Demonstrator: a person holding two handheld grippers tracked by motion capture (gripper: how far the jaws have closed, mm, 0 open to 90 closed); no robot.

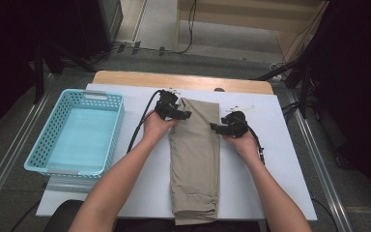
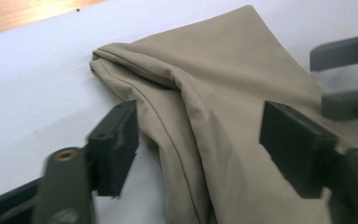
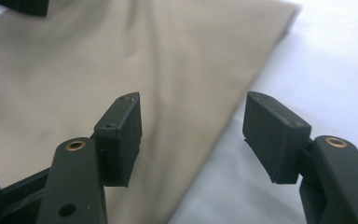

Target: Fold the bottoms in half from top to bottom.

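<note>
Right now both claws sit at the far end of a folded beige cloth (image 1: 194, 159) lying lengthwise on the white table (image 1: 280, 159), the left gripper (image 1: 181, 115) at the cloth's left edge and the right gripper (image 1: 216, 127) at its right edge, jaws pointing inward at each other. Left claw is spread, fabric bunched between its jaws but the pads not pressing it (image 2: 214, 116); right claw is spread too, straddling the cloth's edge (image 3: 191, 93), one jaw over fabric, the other over bare table. Off beyond the left claw, well apart, a light-blue basket (image 1: 48, 145) rests on the table.
</note>
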